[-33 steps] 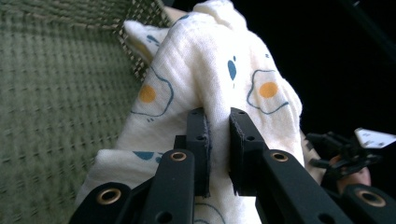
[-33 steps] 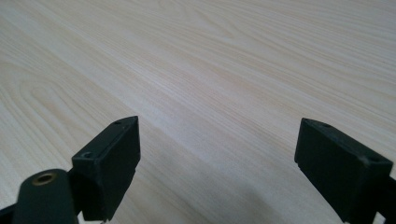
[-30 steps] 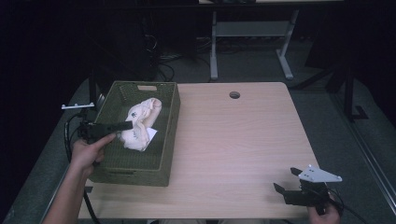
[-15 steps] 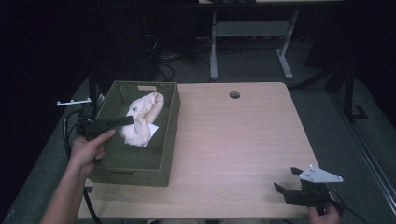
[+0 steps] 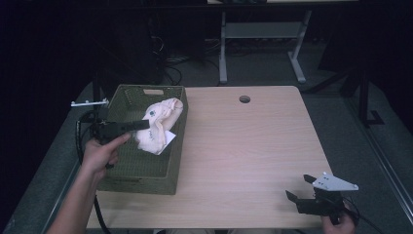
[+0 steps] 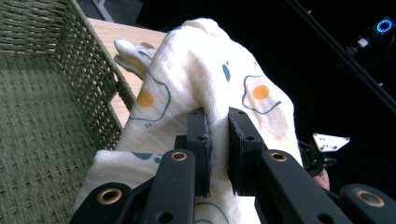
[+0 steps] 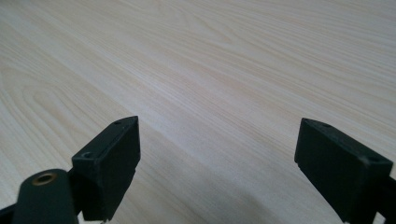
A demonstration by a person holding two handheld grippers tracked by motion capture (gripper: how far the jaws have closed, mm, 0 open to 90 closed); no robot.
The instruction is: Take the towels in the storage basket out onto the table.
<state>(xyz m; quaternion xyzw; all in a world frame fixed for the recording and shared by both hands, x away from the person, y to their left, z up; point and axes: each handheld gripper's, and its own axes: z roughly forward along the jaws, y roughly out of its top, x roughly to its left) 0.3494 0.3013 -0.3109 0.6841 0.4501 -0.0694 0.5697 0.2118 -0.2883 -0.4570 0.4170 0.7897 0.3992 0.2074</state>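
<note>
Over the green woven basket at the table's left side, the left gripper has its two black jaws pinched together on a fold of a cream cloth printed with fried eggs. The left gripper view shows the fabric bunched between the pads and draped up and over the jaws, with orange yolk spots and small blue marks on it. From the high view the cloth hangs from the jaws above the inside of the basket, toward its right wall; whether its lower edge touches the basket floor is hard to tell from that angle. A white corner of the cloth, perhaps a label, points down by the right wall. The person's left hand grips the tool from the basket's left rim.

Well apart, near the front right corner of the pale wooden table, the right gripper sits low over the bare tabletop, its jaws spread wide with nothing between them.
</note>
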